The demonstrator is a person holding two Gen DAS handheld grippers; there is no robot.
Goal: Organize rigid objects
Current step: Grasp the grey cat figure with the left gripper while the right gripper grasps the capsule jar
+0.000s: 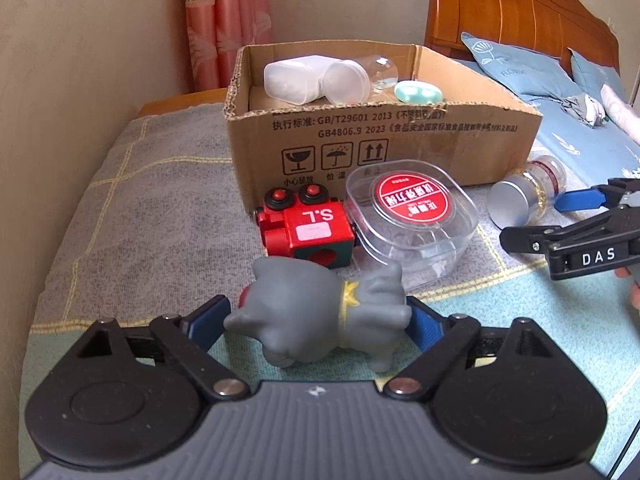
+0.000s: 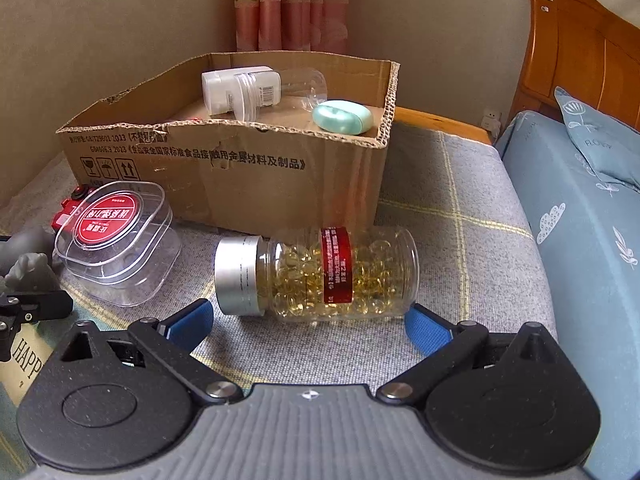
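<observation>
A grey dog figure (image 1: pixel 320 316) lies on the blanket, and my left gripper (image 1: pixel 318 312) is shut on it, one blue pad at its head and one at its rump. Just beyond it sit a red toy block (image 1: pixel 308 232) and a clear plastic case with a red label (image 1: pixel 412 216). A capsule bottle with a silver cap (image 2: pixel 320 272) lies on its side just past the tips of my right gripper (image 2: pixel 310 320). That gripper is open, its pads clear of the bottle. The cardboard box (image 1: pixel 360 136) behind holds a white bottle (image 1: pixel 292 80), a clear jar (image 1: pixel 352 80) and a mint case (image 1: pixel 418 92).
A wall stands close on the left, with a pink curtain (image 1: pixel 224 24) in the corner. A wooden headboard (image 1: pixel 520 12), blue pillows (image 1: pixel 516 64) and blue bedding fill the right. The right gripper (image 1: pixel 532 220) reaches in from the right edge of the left wrist view.
</observation>
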